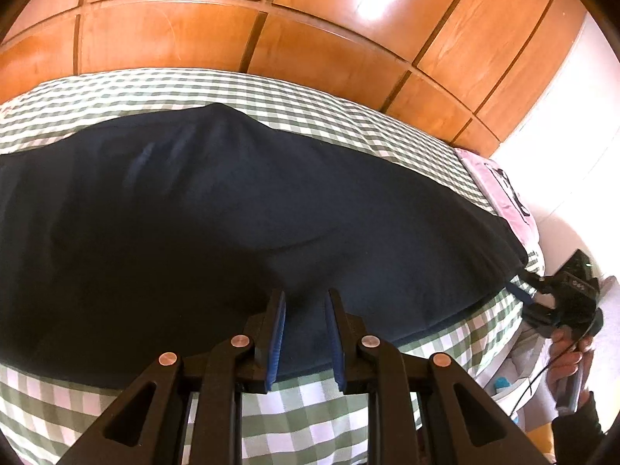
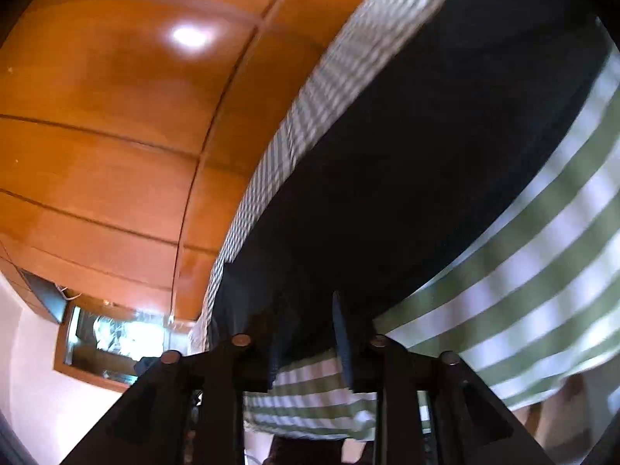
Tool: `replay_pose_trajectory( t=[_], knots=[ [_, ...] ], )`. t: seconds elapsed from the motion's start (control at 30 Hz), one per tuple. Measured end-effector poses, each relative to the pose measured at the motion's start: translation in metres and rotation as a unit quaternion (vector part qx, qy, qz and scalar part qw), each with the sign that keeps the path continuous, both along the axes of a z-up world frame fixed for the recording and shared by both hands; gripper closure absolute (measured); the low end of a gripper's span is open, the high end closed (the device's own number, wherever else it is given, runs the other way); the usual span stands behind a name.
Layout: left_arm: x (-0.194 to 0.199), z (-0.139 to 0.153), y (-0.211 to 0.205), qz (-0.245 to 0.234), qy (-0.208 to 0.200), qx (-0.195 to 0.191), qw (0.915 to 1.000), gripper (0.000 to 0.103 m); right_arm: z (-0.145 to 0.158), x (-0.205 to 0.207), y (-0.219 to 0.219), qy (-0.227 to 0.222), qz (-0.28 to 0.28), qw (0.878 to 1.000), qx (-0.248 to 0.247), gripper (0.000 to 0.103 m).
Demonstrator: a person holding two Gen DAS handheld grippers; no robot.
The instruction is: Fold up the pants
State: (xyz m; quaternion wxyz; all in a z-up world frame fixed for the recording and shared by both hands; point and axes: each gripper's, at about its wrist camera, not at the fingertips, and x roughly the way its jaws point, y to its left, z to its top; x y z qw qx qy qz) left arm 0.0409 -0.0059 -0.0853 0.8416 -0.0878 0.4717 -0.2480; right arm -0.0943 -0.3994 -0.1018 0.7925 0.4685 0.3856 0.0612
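Dark navy pants (image 1: 232, 213) lie spread flat across a bed with a green-and-white checked sheet (image 1: 310, 407). My left gripper (image 1: 306, 329) hovers over the pants' near edge. Its blue pads (image 1: 277, 333) stand a little apart, and only flat fabric shows through the gap. At the pants' right end a hand holds my right gripper (image 1: 527, 286), with its fingers beside the corner of the cloth. The right wrist view is blurred. There the right gripper (image 2: 308, 333) has its jaws apart at the end edge of the pants (image 2: 426, 155), and nothing is pinched between them.
Glossy wooden wardrobe doors (image 1: 271, 31) rise behind the bed's far edge. A pink cloth (image 1: 503, 193) lies at the far right corner of the bed, against a white wall (image 1: 573, 135). A framed glass panel (image 2: 116, 337) shows low on the left in the right wrist view.
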Motion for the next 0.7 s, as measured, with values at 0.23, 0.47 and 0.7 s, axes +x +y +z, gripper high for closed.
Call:
replay_pose_trajectory(
  t=[0.23,0.47,0.7],
  knots=[
    [0.0,-0.004,0.012,0.01,0.006,-0.003,0.9999,0.082,-0.016,0.01,0.012,0.024,0.01,1.0,0.01,0.073],
    [-0.001,-0.002,0.011,0.013,0.005,-0.007,0.9999,0.082,-0.025,0.025,0.017,0.039,0.005,0.999,-0.026,0.095],
    [-0.006,-0.002,0.019,0.008,0.004,-0.007,0.9999,0.082,-0.017,0.01,0.017,0.05,0.026,0.996,-0.076,0.098]
  ],
)
